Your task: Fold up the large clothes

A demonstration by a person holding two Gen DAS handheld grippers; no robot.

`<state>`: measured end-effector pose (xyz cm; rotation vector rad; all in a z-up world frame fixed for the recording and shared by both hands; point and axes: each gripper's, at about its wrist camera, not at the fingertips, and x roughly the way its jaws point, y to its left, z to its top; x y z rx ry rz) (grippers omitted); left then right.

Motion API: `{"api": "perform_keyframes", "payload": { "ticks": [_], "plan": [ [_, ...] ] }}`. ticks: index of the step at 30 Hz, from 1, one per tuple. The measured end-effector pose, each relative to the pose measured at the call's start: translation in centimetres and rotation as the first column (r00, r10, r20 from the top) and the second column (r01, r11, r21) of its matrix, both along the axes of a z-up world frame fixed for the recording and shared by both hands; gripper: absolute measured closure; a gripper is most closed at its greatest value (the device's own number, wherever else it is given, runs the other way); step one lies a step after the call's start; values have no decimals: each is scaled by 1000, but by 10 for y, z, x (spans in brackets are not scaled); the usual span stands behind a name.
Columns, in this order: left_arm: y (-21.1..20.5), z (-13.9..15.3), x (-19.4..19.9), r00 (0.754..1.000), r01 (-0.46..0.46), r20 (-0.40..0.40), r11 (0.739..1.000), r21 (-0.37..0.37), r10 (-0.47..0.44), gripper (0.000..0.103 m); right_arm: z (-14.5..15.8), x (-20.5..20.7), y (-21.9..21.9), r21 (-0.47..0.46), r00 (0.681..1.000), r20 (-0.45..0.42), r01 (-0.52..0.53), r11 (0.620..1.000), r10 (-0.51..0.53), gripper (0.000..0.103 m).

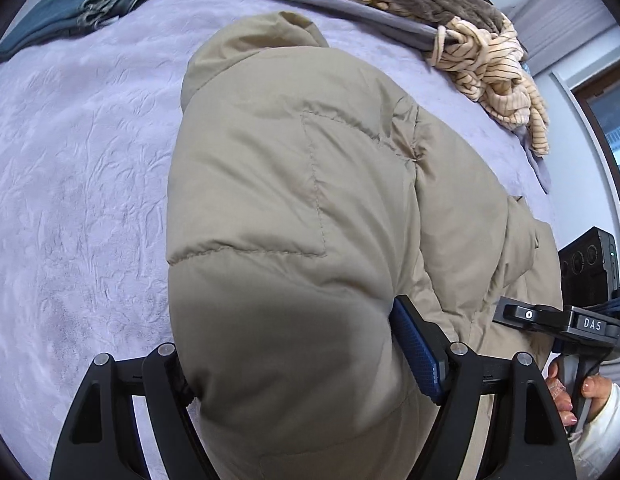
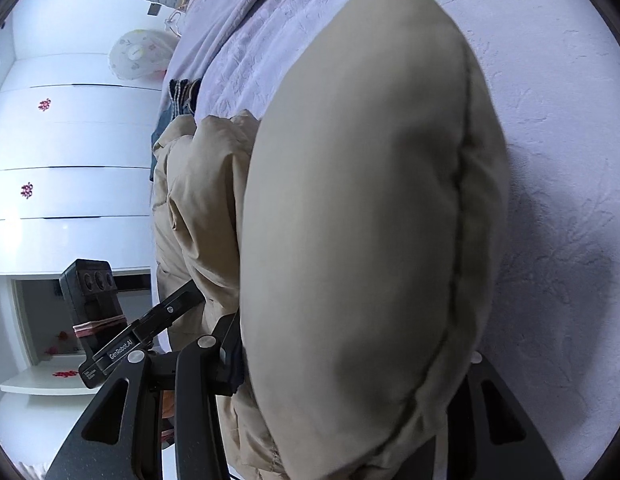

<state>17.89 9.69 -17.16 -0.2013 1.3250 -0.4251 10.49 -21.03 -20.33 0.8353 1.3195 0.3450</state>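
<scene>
Now | one beige padded jacket [image 1: 294, 208] | two grippers clamped: left gripper [image 1: 298, 376], right gripper [image 2: 350, 364]

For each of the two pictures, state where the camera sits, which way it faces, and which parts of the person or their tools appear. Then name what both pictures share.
Left wrist: on the left gripper, facing down along its fingers at the beige puffer jacket on the purple bedspread; right gripper and hand visible.
Right wrist: on the right gripper, facing the jacket, bedspread and white drawers; left gripper visible.
Shared: jacket, bedspread.
</scene>
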Motion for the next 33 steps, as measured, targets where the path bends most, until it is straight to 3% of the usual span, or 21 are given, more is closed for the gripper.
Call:
{"api": "perform_keyframes", "payload": {
  "ticks": [4, 9, 11, 12, 19, 22, 24, 26, 29, 30, 31, 33],
  "plan": [
    [3, -4, -8, 1000, 10, 25, 1000, 19, -10, 20, 7, -10, -3, -78, 999, -33, -9, 997, 7, 42],
    [-9, 0, -6, 1000, -4, 22, 1000, 24, 4, 18, 38, -21, -15, -154, 999, 4, 34, 987, -33, 41],
    [-12, 0, -5, 1000, -8, 25, 1000, 29, 7, 18, 43, -38, -23, -162, 997, 24, 77, 984, -74, 50],
    [-14, 0, -4, 1000, -13, 25, 999, 32, 12, 18, 44, -30, -29, -176, 996, 26, 90, 980, -87, 69],
    [-21, -4, -4, 999, -9, 45, 998, 69, 6, 11, 22, -20, -57, -314, 993, -46, 90, 945, -110, 72],
    [-25, -4, -5, 999, -11, 52, 996, 88, 6, 11, 9, -24, -63, -302, 984, -92, 117, 946, -151, 68],
    [-26, -3, -5, 999, -15, 53, 995, 96, 10, 11, 17, -26, -64, -302, 984, -88, 121, 946, -154, 67],
    [-24, -3, -5, 998, -18, 54, 995, 98, 13, 11, 35, -31, -63, -335, 989, -48, 115, 935, -139, 66],
    [-22, -4, -5, 999, -18, 53, 995, 99, 12, 11, 72, -37, -61, -393, 986, 87, 167, 904, -144, 66],
    [-22, -4, -5, 999, -17, 53, 995, 101, 12, 11, 88, -40, -62, -386, 977, 146, 198, 901, -153, 61],
    [-23, -4, -5, 998, -18, 54, 994, 106, 12, 11, 95, -33, -53, -369, 971, 181, 215, 904, -158, 49],
    [-24, -1, -6, 998, -19, 61, 992, 125, 11, 11, 105, -25, -46, -325, 967, 211, 204, 924, -139, 33]
  ]
}}
